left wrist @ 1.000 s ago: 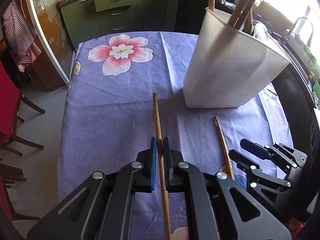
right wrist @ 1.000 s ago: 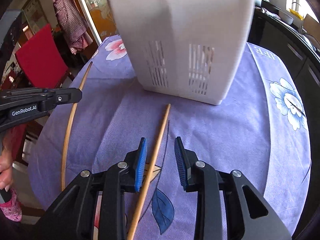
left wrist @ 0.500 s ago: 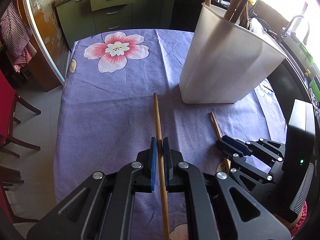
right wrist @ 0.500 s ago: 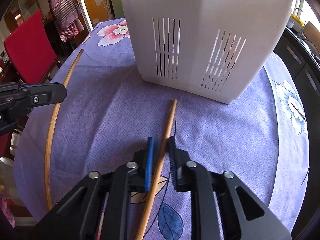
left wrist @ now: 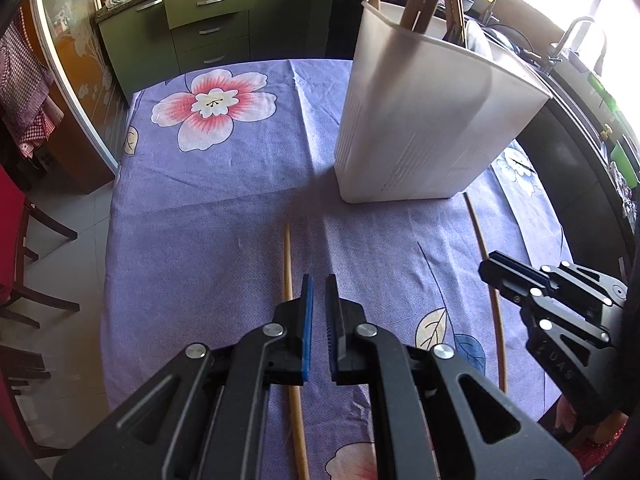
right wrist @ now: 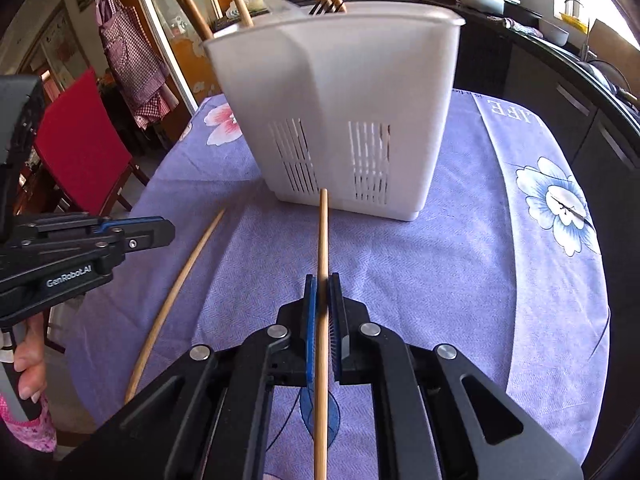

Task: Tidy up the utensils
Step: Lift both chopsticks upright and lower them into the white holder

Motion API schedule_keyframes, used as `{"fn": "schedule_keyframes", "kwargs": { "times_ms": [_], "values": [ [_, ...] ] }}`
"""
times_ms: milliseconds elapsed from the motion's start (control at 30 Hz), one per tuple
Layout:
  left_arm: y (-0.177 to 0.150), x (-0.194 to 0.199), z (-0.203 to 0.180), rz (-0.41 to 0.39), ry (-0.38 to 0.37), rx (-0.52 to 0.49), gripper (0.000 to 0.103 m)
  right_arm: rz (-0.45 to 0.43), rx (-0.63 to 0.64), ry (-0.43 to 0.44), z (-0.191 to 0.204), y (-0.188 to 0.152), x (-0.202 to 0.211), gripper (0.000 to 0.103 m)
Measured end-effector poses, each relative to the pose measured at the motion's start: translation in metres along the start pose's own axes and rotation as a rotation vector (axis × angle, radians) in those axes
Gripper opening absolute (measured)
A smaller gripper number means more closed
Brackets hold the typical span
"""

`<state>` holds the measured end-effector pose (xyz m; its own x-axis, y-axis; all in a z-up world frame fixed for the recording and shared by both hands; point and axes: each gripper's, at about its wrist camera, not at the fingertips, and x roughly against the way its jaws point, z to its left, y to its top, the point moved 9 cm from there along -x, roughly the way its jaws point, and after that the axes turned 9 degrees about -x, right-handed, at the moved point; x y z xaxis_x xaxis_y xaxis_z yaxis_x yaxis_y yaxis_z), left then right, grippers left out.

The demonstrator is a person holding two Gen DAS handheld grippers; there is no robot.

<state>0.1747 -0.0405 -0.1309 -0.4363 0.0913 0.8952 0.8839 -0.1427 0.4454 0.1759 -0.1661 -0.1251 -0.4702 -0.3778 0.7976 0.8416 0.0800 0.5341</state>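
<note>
A white slotted utensil holder [left wrist: 424, 120] stands on the purple flowered tablecloth; it also shows in the right wrist view [right wrist: 340, 112], with several wooden sticks upright in it. My right gripper [right wrist: 322, 284] is shut on a wooden chopstick [right wrist: 322, 248] that points at the holder's base. In the left wrist view that gripper [left wrist: 516, 276] and chopstick [left wrist: 490, 284] sit at the right. My left gripper [left wrist: 316, 284] has a narrow gap between its jaws and holds nothing. Another chopstick [left wrist: 289, 276] lies on the cloth just left of it, also seen in the right wrist view [right wrist: 180, 292].
The table's left edge [left wrist: 110, 248] drops to a tiled floor. A red chair [right wrist: 84, 140] stands at that side. Green kitchen cabinets [left wrist: 208, 28] are behind the table, and a dark counter with a sink [left wrist: 576, 92] runs along the right.
My left gripper has let go of its chopstick, which now lies on the cloth to its left. My right gripper has closed on the other chopstick and lifted it.
</note>
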Motion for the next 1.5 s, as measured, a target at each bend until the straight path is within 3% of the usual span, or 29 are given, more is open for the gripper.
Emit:
{"fn": "schedule_keyframes", "kwargs": {
  "times_ms": [167,400,667,800,1167,1500],
  "values": [
    [-0.002,-0.029,0.012,0.094,0.025,0.021,0.006,-0.025,-0.012,0.009,-0.006,0.002,0.014,0.007],
    [-0.005,-0.058,0.020,0.157,0.050,0.013,0.007,-0.014,-0.027,0.024,-0.013,0.000,0.016,0.007],
    [-0.005,-0.060,0.020,0.157,0.036,0.000,0.005,-0.029,-0.040,0.030,-0.014,0.004,0.019,0.007],
    [0.003,-0.039,0.022,0.098,0.036,-0.001,0.005,-0.048,-0.047,0.036,-0.017,0.006,0.028,0.007],
    [0.008,0.069,-0.008,-0.130,0.001,-0.096,0.005,-0.168,-0.077,0.070,-0.025,-0.001,0.088,0.007],
    [-0.001,0.108,-0.033,-0.230,0.003,-0.160,0.005,-0.243,-0.063,0.094,-0.017,-0.014,0.133,0.007]
  ]
}}
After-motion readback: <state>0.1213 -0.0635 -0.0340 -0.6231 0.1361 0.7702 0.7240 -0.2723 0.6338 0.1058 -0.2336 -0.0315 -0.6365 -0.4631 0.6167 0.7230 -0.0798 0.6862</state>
